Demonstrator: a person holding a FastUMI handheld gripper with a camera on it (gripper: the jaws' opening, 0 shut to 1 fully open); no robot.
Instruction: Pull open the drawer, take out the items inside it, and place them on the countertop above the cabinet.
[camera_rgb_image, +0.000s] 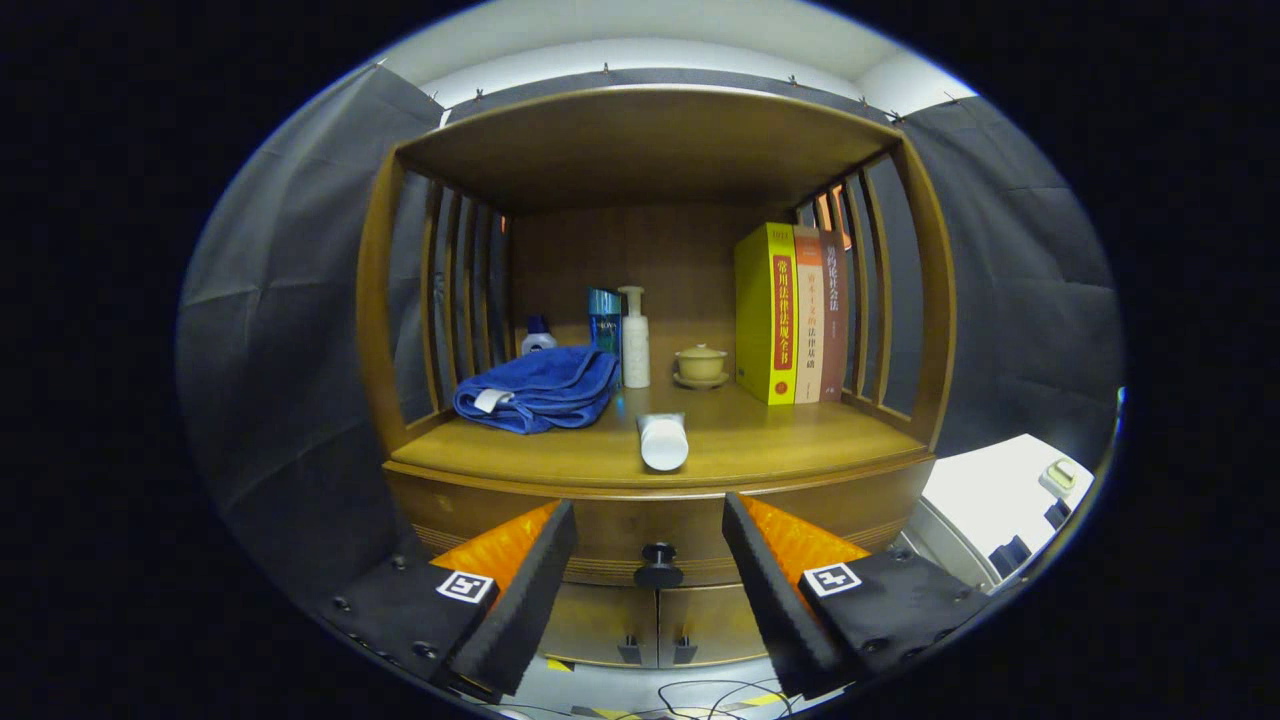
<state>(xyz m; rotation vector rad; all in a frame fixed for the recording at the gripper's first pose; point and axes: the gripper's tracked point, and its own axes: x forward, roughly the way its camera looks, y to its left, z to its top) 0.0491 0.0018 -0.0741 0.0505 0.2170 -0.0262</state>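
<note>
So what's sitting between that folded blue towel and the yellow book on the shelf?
In the gripper view, between the blue towel and yellow book stand a blue bottle, a white pump bottle and a small lidded cup; a white tube lies nearer.

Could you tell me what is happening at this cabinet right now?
A handheld gripper faces the wooden cabinet, its fingers open and holding nothing. The drawer's dark knob sits between them, and the drawer is shut. On the countertop above lie a blue towel and a white tube.
</note>
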